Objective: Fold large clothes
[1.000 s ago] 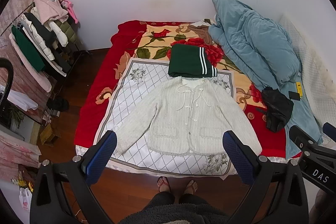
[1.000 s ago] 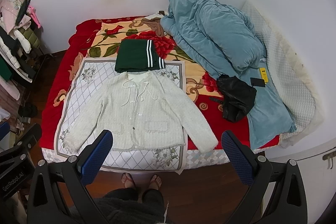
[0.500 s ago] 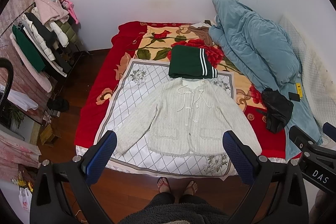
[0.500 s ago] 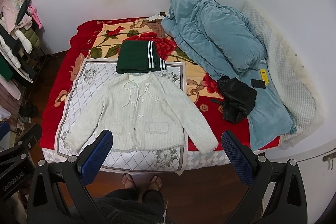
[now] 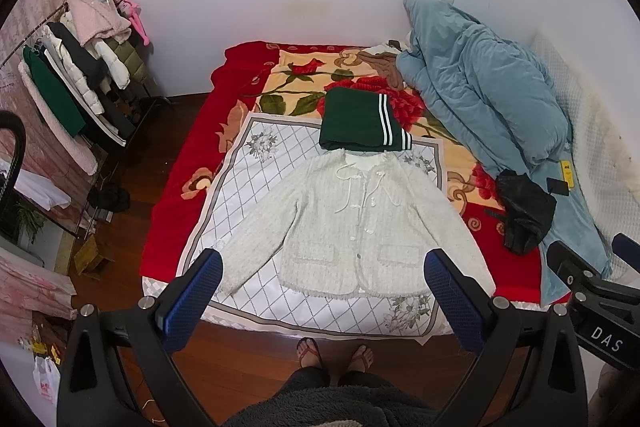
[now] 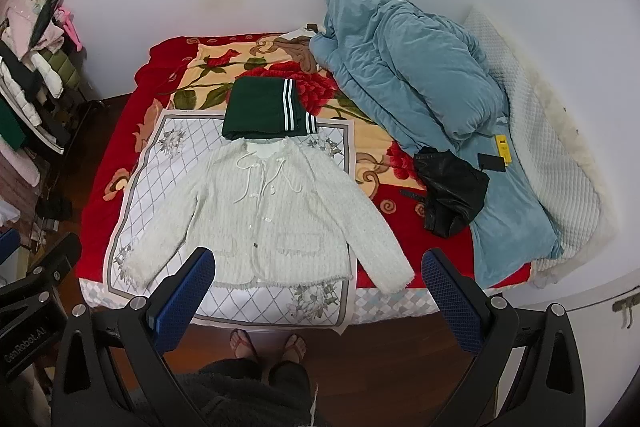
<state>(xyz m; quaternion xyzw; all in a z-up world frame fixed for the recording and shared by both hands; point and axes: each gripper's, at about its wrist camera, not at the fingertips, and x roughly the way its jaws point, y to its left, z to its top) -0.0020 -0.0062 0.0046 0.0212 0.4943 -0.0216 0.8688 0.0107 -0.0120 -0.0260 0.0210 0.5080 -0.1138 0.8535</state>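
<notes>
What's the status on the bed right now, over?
Left hand-held gripper and right hand-held gripper both open, holding nothing. White cardigan spread flat, unfolded. Folded green garment touches its collar; nothing else on it.

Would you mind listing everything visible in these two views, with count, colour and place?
cardigan: one, cream, spread flat on the patterned cloth at the bed's near edge.
folded garment: one, dark green with white stripes, just beyond the cardigan's collar.
patterned cloth: one, white with grey lattice, under the cardigan.
blanket: one, red floral, covering the bed.
duvet: one, blue, heaped on the right.
black garment: one, on the duvet's edge.
clothes rack: one, mixed colours, left wall.
feet: two, in sandals, on the wooden floor.
left gripper: blue pads, open.
right gripper: blue pads, open.
</notes>
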